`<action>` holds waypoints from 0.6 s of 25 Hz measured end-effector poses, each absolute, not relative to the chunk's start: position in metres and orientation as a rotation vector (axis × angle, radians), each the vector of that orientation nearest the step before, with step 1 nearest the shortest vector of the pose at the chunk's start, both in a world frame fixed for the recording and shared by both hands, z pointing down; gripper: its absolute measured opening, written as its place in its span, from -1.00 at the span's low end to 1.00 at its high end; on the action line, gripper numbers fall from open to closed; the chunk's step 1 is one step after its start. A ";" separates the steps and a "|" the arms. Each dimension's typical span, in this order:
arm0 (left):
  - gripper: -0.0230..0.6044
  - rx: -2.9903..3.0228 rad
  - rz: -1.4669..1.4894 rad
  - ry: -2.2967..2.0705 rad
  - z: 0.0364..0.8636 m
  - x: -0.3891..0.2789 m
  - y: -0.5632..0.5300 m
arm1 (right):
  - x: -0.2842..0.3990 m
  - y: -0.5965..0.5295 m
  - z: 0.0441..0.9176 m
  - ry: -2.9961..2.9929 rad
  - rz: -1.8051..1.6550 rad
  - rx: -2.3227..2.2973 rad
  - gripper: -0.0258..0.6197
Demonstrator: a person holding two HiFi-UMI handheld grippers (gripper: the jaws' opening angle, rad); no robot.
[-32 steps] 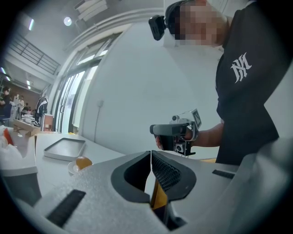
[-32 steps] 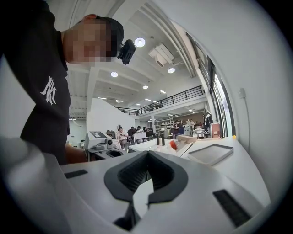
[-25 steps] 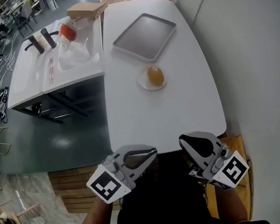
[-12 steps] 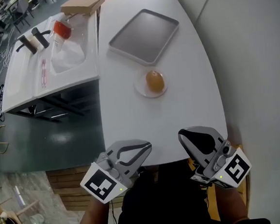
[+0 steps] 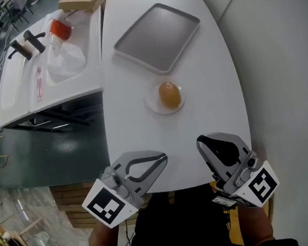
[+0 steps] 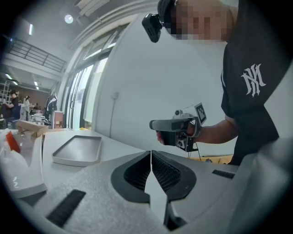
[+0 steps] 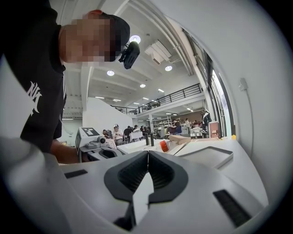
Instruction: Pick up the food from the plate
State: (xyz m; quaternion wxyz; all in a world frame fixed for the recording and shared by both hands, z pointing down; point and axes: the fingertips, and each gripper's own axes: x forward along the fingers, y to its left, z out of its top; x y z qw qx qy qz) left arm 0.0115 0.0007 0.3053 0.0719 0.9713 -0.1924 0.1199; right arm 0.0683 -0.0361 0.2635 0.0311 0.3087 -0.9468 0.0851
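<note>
Counter (image 5: 218,125) comes first: its white top looks smooth and bare around the work, so anything nudged on it would likely slide rather than stay put. Next is the grey tray (image 5: 157,36), empty, lying just beyond the plate; a reach that carries too far could knock its near rim. Both tongs hang at the near edge of the counter, well apart from the plate. The left tongs (image 5: 164,158) are closed with nothing between the jaws, and the right tongs (image 5: 200,141) are likewise fully closed and empty. That is the main hazard as I judge it: if either goes forward without parting first, its closed tips would shove the food instead of straddling it. The plate (image 5: 151,105) is small, shallow and pale, nearly lost against the counter, so a low approach might catch its rim and tip or drag it. Smallest is the food (image 5: 169,94), a rounded golden-brown piece sitting in the middle of the plate; its curved sides could let it roll off or squirt out of an off-centre pinch, and a hard squeeze may dent it.
</note>
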 end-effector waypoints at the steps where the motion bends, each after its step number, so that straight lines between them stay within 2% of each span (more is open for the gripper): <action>1: -0.90 2.925 0.363 -0.571 0.306 0.014 -0.003 | 0.069 -0.042 0.265 -2.915 0.267 0.956 -0.92; 15: -0.90 2.902 0.382 -0.548 0.341 0.025 -0.060 | 0.069 -0.099 0.308 -2.887 0.321 0.947 -0.92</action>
